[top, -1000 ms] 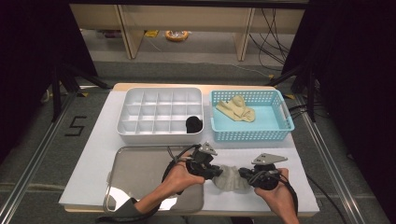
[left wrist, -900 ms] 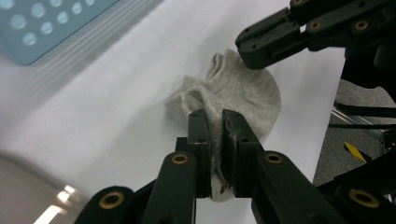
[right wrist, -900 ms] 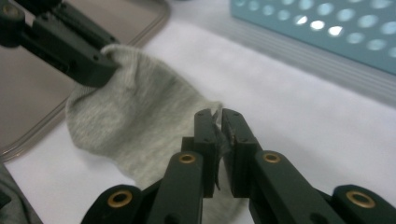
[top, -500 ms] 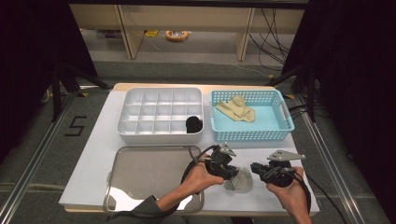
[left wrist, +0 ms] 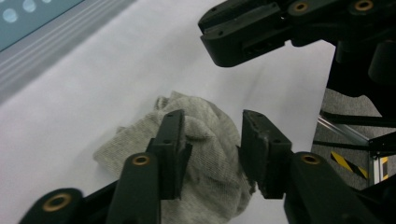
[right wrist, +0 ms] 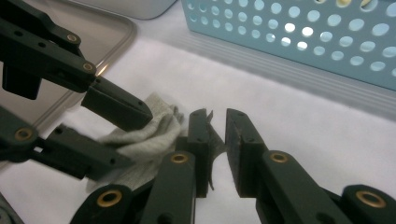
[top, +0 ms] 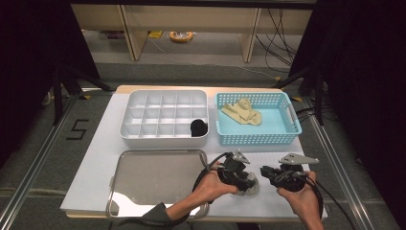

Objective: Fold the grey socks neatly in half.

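While jaws part: left gripper (left wrist: 210, 154) has just been opening, loose astride crumpled grey knit sock (left wrist: 205, 140).
Right gripper (right wrist: 215, 140): slightly parted, beside sock, gripping nothing.
Room: bare white tabletop (top: 110, 143) toward perforated light-blue plastic basket (top: 287, 136).

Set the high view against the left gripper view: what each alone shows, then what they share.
High view alone: the white divided box, the metal tray, the yellow cloth. Left gripper view alone: how the left claw, its jaws having just been opening, stands astride the grey sock. Both: sock, white table, blue basket.

One grey sock (top: 249, 188), one black sock (top: 198, 127), one yellow cloth (top: 242, 112), two tools.
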Demonstrator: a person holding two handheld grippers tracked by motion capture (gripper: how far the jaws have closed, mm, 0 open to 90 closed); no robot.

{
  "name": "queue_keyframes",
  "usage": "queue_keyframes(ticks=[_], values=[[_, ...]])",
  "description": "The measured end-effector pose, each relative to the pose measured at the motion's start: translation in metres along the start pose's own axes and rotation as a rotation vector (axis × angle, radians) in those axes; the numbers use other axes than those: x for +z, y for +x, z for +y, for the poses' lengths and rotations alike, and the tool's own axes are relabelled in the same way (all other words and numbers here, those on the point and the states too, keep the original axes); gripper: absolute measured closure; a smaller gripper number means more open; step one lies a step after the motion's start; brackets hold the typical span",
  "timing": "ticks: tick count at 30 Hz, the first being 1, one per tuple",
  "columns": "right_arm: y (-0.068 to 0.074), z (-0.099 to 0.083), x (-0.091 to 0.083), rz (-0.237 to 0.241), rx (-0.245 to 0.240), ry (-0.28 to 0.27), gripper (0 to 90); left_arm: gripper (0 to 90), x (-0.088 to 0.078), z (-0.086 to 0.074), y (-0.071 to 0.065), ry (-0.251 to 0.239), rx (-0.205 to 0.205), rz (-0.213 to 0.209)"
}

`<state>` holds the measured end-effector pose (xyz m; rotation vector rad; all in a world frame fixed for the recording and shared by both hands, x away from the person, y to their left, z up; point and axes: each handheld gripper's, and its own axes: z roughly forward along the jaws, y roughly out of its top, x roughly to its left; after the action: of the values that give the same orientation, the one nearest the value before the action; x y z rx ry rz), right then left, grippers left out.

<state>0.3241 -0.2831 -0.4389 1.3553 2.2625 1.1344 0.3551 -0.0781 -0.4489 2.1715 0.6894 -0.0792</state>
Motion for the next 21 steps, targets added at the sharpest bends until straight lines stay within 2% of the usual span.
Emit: queue_keyframes(ticks=[2, 3, 6, 7, 8, 9, 10, 11, 14, 15, 16, 17, 18, 19, 21], values=[[0.0, 0.0, -0.001, -0.002, -0.001, 0.005, 80.3, 52.3, -0.001, 0.0, 0.0, -0.004, -0.006, -0.01], [-0.002, 0.001, -0.003, -0.001, -0.017, -0.001, 79.5, 51.0, -0.004, 0.0, 0.0, -0.018, -0.018, -0.035], [-0.002, 0.001, -0.005, -0.007, -0.02, -0.014, 77.7, 43.6, -0.01, 0.0, 0.001, -0.032, -0.04, -0.045], [0.001, 0.001, -0.006, 0.016, 0.018, -0.019, 76.1, 43.3, -0.019, 0.0, 0.003, -0.053, -0.045, -0.049], [0.001, 0.001, -0.006, 0.016, 0.018, -0.019, 76.1, 43.1, -0.019, 0.0, 0.003, -0.053, -0.045, -0.049], [0.003, 0.002, -0.008, 0.011, 0.003, -0.032, 75.1, 42.7, -0.029, 0.0, 0.005, -0.077, -0.043, -0.049], [0.003, 0.002, -0.009, 0.032, -0.009, -0.027, 75.0, 43.1, -0.034, -0.001, 0.006, -0.079, -0.034, -0.047], [0.005, 0.003, -0.009, 0.023, -0.013, -0.026, 74.7, 43.6, -0.039, -0.003, 0.008, -0.083, -0.028, -0.037], [0.009, 0.004, -0.009, 0.036, -0.016, -0.021, 74.5, 48.3, -0.046, -0.007, 0.011, -0.086, -0.018, -0.015], [0.016, 0.004, -0.007, 0.045, -0.012, -0.014, 74.5, 49.2, -0.052, -0.014, 0.015, -0.084, -0.016, 0.009], [0.016, 0.004, -0.007, 0.045, -0.012, -0.014, 74.5, 49.4, -0.052, -0.014, 0.015, -0.084, -0.016, 0.009], [0.019, 0.005, -0.004, 0.053, -0.044, 0.007, 74.4, 49.4, -0.057, -0.02, 0.021, -0.077, -0.025, 0.023], [0.024, 0.005, -0.001, 0.069, -0.037, -0.001, 74.3, 49.4, -0.058, -0.023, 0.024, -0.077, -0.035, 0.027], [0.026, 0.006, 0.0, 0.066, -0.059, 0.011, 74.4, 49.6, -0.059, -0.026, 0.027, -0.075, -0.043, 0.042], [0.033, 0.007, 0.002, 0.078, -0.056, 0.018, 74.7, 50.3, -0.06, -0.03, 0.032, -0.065, -0.05, 0.049]])
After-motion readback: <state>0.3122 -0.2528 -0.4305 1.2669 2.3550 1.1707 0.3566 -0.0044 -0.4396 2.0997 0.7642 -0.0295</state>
